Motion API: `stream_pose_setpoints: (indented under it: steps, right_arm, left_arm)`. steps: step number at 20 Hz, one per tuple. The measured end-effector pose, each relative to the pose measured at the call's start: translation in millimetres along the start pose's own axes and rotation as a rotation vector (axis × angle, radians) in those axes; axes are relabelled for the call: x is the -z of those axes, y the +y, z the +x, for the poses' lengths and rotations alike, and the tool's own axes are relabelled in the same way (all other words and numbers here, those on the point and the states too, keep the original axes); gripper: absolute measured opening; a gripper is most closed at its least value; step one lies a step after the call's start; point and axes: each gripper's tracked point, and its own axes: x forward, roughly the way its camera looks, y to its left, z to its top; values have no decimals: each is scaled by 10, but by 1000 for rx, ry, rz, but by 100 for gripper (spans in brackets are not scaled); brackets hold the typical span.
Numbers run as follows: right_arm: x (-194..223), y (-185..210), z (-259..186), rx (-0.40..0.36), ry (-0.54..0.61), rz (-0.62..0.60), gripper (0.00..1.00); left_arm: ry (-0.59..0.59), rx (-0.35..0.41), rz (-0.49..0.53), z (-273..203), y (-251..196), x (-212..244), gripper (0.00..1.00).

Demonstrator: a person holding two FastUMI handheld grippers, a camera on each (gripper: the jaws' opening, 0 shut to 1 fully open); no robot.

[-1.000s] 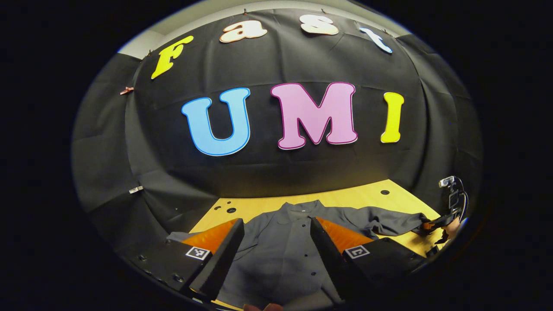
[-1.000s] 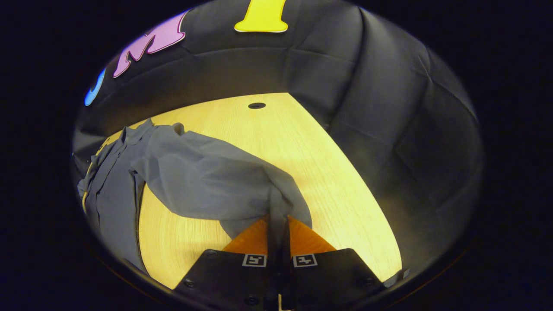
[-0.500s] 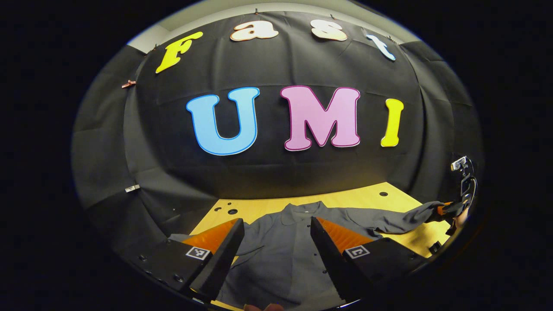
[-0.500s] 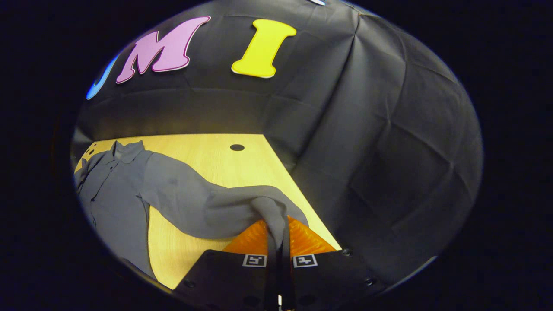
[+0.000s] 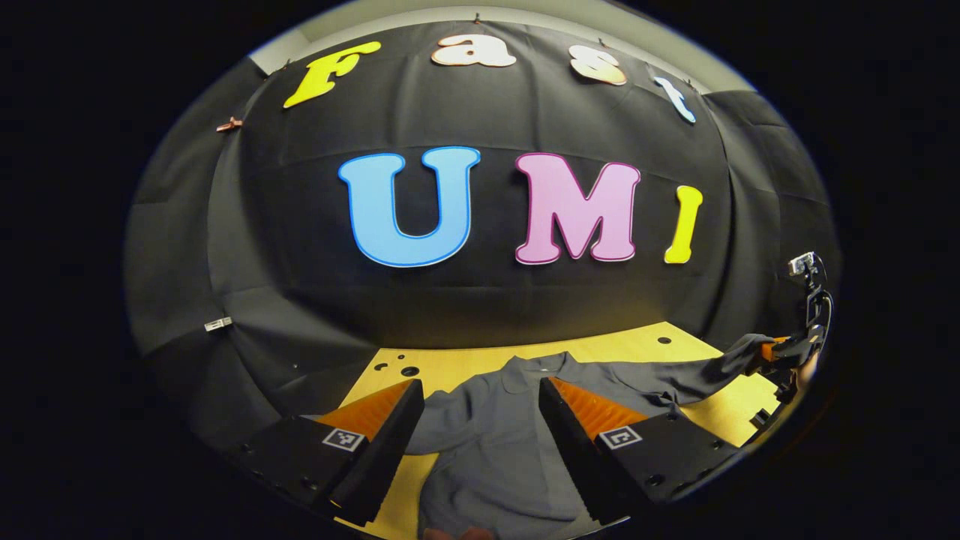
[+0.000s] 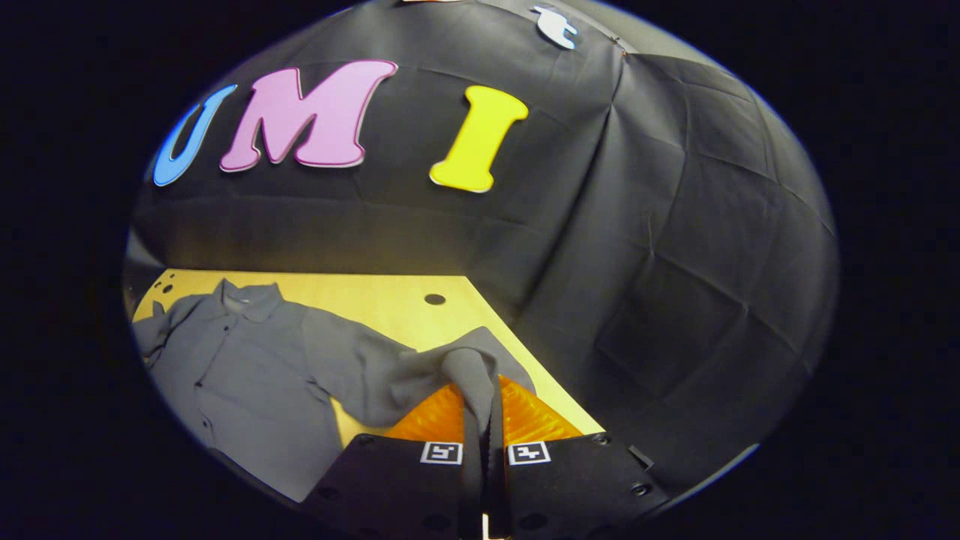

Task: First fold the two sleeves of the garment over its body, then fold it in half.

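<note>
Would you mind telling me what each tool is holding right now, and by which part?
The right tool pinches the grey shirt by its sleeve end. The left tool is open, holding nothing.

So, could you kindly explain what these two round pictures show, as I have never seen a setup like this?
A person holds a two-finger tool in each hand, and a camera rides on each. The left gripper view looks over the left tool, open above a grey shirt spread on a wooden table. The right gripper view looks along the right tool, shut on the shirt's sleeve, holding its end lifted near the table's edge. That tool also appears far right in the left gripper view.
</note>
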Motion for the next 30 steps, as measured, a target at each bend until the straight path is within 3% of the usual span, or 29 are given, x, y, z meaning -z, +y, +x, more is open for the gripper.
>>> stream_pose_setpoints:
  steps: [8, 14, 23, 30]
  right_arm:
    - [-791, 1311, -311, -128, -112, 6, 7]
    - [-1002, 2434, -468, -249, -145, -8, 7]
    - [-452, 3993, -456, -467, -67, -111, 7]
    - [267, 4743, -217, -561, 56, -213, 11]
  left_arm:
    - [-8, -33, -19, 100, 811, 196, 97]
    - [30, -66, -69, 197, 1327, 552, 98]
    - [124, -190, -118, 507, 2365, 1388, 98]
    - [207, -294, -166, 869, 3002, 2148, 96]
